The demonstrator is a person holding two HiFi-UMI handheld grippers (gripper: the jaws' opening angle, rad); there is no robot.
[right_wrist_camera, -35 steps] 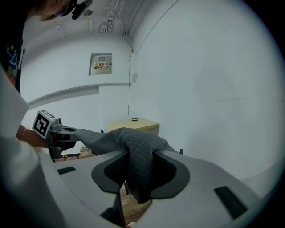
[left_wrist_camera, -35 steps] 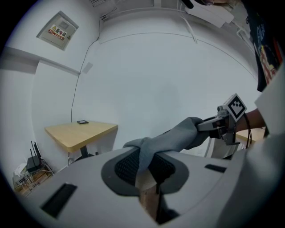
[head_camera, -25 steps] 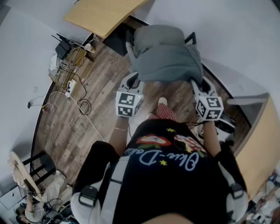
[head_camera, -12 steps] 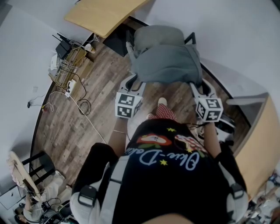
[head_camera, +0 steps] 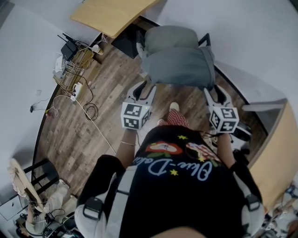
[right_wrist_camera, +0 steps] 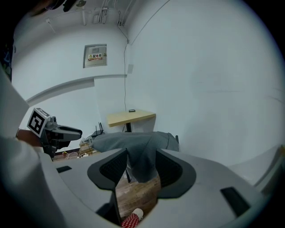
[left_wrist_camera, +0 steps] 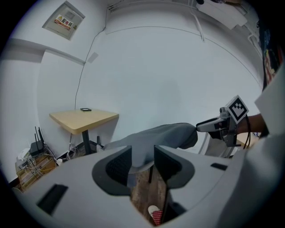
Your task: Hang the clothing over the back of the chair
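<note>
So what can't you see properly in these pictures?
- Head view: the grey clothing covers the back of the chair, so the back is hidden.
- Left gripper view: the small dark thing on the wooden table is too small to tell.
- Right gripper view: the print on the wall sign is too small to read.

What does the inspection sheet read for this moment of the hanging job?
Surface: wood floor.
Job's things: grey clothing draped over the back of the chair.
Clutter: router by the wall.
Grippers: left hand-held gripper and right hand-held gripper open; jaws have just been opening, pads off the clothing.
Cables: power strip, white cable trailing across the floor.
Surroundings: wooden table, white walls.
</note>
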